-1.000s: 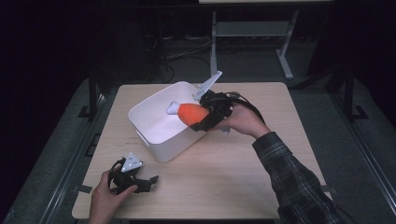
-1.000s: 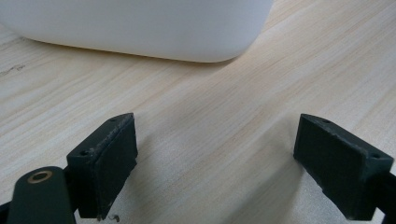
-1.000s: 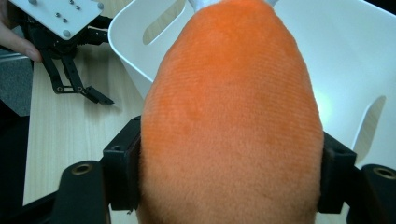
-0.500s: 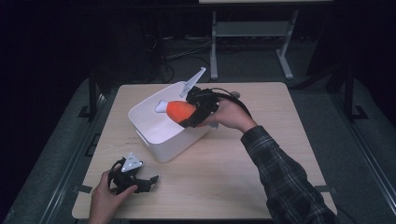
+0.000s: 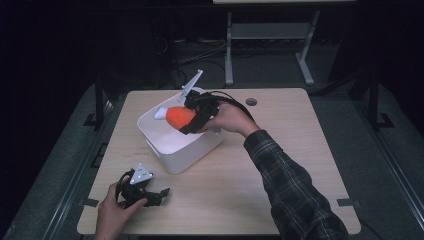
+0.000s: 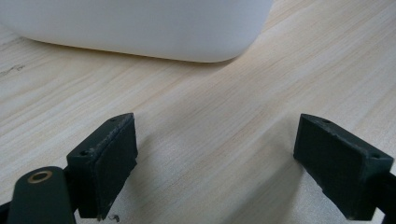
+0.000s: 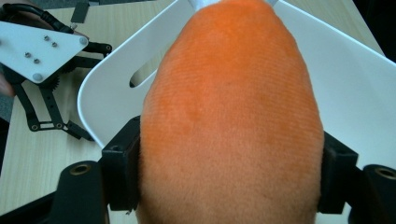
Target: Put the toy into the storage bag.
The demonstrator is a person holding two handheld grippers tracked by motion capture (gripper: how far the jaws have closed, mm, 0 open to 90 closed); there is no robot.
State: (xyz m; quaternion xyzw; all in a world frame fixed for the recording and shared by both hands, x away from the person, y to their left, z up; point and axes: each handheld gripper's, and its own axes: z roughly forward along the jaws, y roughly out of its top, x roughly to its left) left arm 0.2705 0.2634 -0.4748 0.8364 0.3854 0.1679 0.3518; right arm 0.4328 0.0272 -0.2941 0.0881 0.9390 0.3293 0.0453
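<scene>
We judged the job abt. half done: our right gripper (image 5: 192, 117) was closed on the orange plush toy (image 5: 179, 116), jaws pressing both its sides, and held it over the white plastic bin (image 5: 172, 150), toward the bin's 12 o'clock rim. Left to do: lower it inside and let go. Our left gripper (image 5: 150, 192) rested on the wooden table (image 5: 280, 115) at 7 o'clock from the bin, jaws spread, holding nothing. We found no brand or writing to read.

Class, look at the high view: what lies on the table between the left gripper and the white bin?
Nothing: in the high view, bare wooden table separates the left gripper from the white bin. The left gripper view shows the same.
</scene>
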